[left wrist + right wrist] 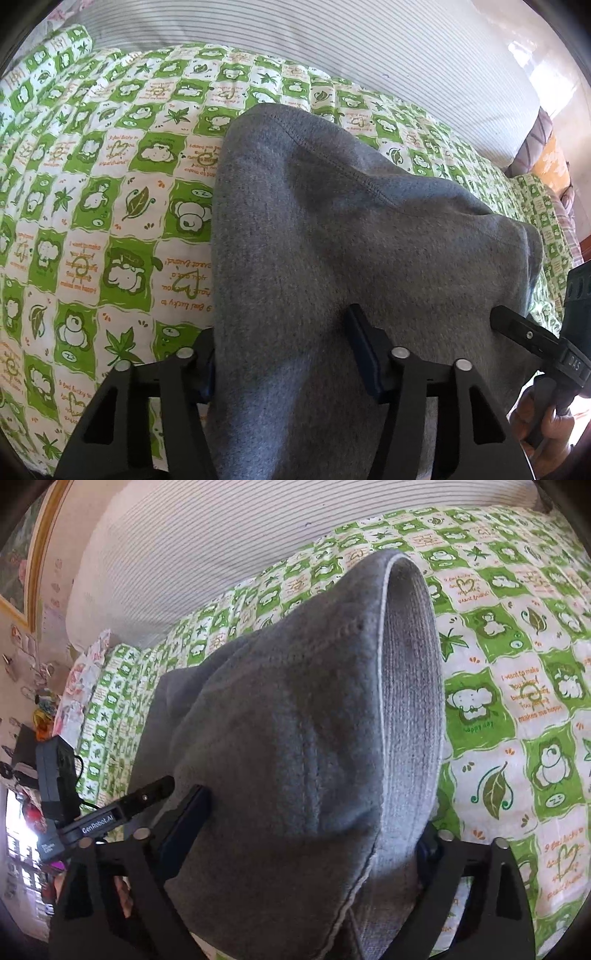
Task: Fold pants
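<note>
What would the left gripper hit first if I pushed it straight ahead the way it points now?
The gray pants. The cloth already lies between the left gripper fingers and fills the line ahead. Under it is probably the green patterned quilt, though depth is hard to judge here.

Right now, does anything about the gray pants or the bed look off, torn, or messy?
Nothing looks damaged or spilled. The gray pants are bunched and draped rather than flat, with the ribbed waistband curled open on the green patterned quilt. That suits a fold in progress. Fabric lies between the fingers of both hand-held grippers.
</note>
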The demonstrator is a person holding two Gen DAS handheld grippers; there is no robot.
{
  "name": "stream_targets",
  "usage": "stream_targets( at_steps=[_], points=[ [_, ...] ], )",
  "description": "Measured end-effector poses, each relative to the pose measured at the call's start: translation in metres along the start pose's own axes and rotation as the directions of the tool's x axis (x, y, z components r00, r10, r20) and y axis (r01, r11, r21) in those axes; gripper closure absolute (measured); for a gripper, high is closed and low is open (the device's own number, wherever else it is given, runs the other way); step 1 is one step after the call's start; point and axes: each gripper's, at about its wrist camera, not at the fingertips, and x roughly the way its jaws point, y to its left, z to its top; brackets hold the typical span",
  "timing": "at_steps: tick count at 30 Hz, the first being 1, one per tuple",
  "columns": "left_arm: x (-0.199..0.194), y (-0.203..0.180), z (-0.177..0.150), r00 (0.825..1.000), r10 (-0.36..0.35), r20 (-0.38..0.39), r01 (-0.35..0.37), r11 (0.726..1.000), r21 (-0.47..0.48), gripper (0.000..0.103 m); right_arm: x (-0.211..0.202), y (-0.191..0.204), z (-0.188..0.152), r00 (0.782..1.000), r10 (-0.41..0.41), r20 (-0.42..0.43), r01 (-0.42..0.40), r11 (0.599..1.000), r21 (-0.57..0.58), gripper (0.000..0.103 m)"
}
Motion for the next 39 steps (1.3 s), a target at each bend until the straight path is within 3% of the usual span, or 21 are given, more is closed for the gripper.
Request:
stream_targets(
  at_steps=[4, 7, 12, 26, 39],
  points=[
    [-0.005, -0.002, -0.002, 1.0, 0.017, 0.017, -0.017, 1.0, 0.011, 0.062, -0.003, -0.001, -0.001, 1.0, 0.014, 0.007, -0.014, 1.0, 0.008, 0.04],
    [-0.011, -0.001, -0.005, 0.999, 0.02, 0.032, -0.02, 1.0, 0.009, 0.074, -0.004, 0.0, -0.001, 1.0, 0.021, 0.014, -0.021, 1.0, 0.0, 0.048],
    [-0.018, 0.0, -0.007, 0.999, 0.017, 0.051, -0.017, 1.0, -0.003, 0.079, -0.011, 0.003, -0.001, 0.999, 0.024, 0.038, -0.024, 1.0, -0.02, 0.059],
    [-0.048, 0.011, -0.03, 0.996, 0.02, 0.092, -0.015, 0.999, -0.049, 0.08, -0.015, 0.017, -0.004, 0.997, 0.055, 0.063, -0.05, 0.995, -0.085, 0.067],
    [-0.084, 0.046, -0.041, 0.987, 0.066, 0.144, -0.051, 0.993, -0.108, 0.081, -0.001, 0.063, -0.016, 0.987, 0.161, 0.013, -0.157, 0.977, -0.147, 0.069]
  ],
)
